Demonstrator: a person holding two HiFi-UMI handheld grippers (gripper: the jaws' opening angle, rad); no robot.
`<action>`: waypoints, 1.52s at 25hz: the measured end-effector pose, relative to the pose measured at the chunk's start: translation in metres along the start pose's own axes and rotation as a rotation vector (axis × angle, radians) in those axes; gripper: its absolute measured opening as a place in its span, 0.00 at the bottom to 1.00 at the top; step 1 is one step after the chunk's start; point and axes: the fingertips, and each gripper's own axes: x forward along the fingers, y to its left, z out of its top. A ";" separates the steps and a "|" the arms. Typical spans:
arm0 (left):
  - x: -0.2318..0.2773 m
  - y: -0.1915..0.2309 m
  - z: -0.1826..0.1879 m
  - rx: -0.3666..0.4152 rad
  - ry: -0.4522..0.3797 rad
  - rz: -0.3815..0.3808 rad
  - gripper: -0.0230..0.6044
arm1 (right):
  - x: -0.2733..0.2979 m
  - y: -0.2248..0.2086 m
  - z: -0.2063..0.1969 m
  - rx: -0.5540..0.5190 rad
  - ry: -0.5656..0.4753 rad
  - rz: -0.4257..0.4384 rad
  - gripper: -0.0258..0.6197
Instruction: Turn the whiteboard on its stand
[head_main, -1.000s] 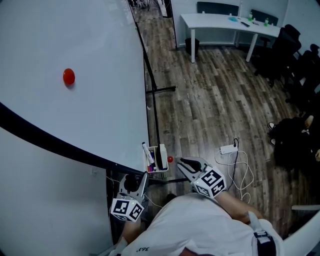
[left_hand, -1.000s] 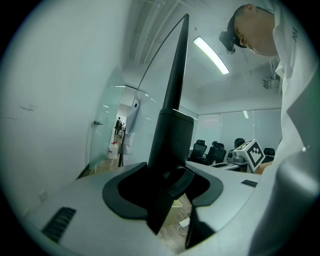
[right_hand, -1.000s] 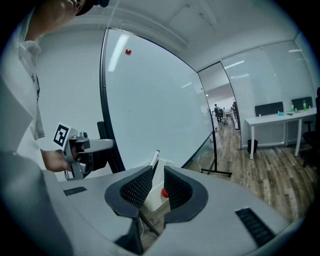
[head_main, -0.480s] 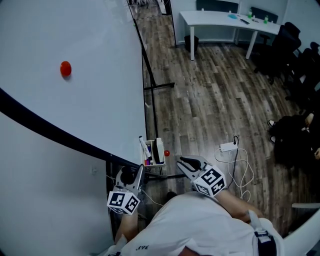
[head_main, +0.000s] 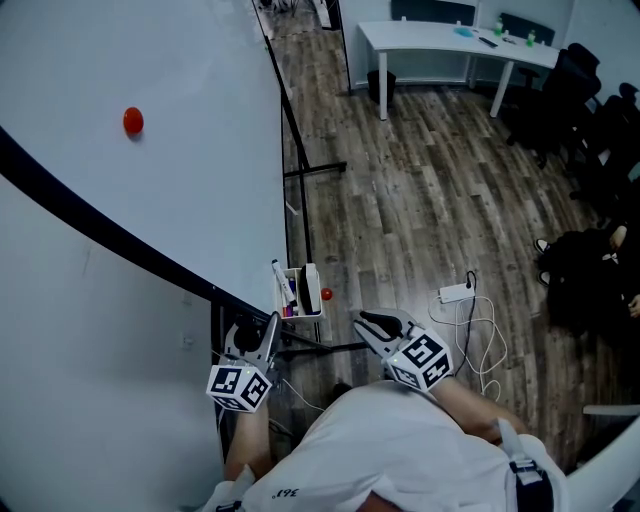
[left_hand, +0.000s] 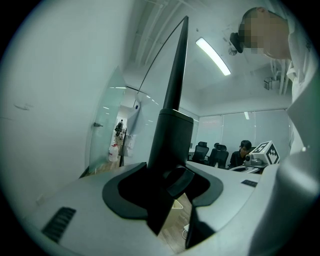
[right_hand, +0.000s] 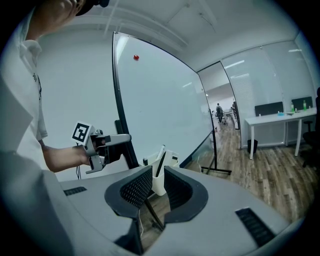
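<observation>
While the whiteboard (head_main: 150, 180), filling the head view from 8 to 12 o'clock, seems part-turned on its stand (head_main: 318, 171), the left claw (head_main: 255, 338) at 7 o'clock clamps its black frame edge (left_hand: 172, 135). The next move likely calls for a steady swing round. The right claw (head_main: 368, 322), at 6 o'clock, gapes empty, its arm tucked close.

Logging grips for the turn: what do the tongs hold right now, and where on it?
The left tongs clamp the whiteboard by its black edge frame; the right tongs hold nothing.
</observation>
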 end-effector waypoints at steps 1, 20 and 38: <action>0.002 0.003 0.000 0.000 -0.002 0.000 0.36 | 0.001 0.000 0.000 -0.002 0.000 -0.001 0.15; 0.043 0.042 0.014 -0.017 -0.012 -0.004 0.36 | -0.001 -0.003 0.001 -0.002 -0.002 -0.012 0.15; 0.051 0.053 0.000 -0.020 -0.027 0.015 0.36 | -0.012 0.004 -0.025 -0.009 -0.003 -0.008 0.15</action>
